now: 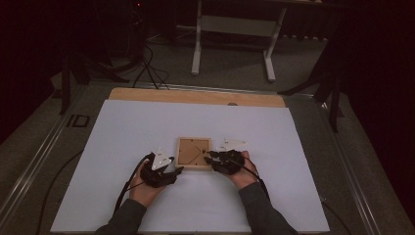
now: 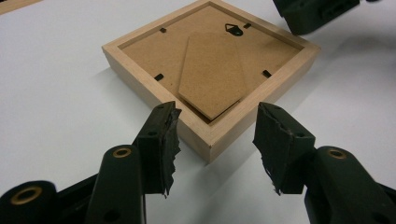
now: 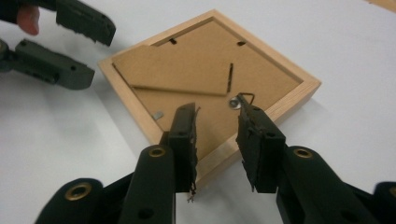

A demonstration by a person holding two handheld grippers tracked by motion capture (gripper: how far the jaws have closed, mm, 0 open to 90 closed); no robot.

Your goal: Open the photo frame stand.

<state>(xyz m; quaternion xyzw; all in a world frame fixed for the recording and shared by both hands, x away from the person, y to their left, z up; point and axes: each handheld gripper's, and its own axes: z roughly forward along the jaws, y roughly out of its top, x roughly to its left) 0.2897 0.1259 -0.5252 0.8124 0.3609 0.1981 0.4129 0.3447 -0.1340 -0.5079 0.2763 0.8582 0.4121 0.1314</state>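
A light wooden picture frame (image 1: 194, 152) lies face down on the white sheet, its brown backing board and fold-out stand (image 2: 212, 74) facing up. My left gripper (image 1: 174, 171) sits at the frame's near left corner. Its jaws stand open on either side of that corner (image 2: 215, 140) without touching it, as the left gripper view (image 2: 217, 112) shows. My right gripper (image 1: 208, 157) reaches over the frame's right edge. In the right gripper view (image 3: 214, 103) its jaws are apart above the backing board, one tip next to the small metal hanger (image 3: 232, 102). Nothing is gripped.
The white sheet (image 1: 147, 127) covers a wooden table (image 1: 195, 96) whose far edge is bare. Beyond it are white desk legs (image 1: 196, 49), floor cables (image 1: 149, 68) and dark stands (image 1: 335, 93). Cables trail from both grippers toward the near edge.
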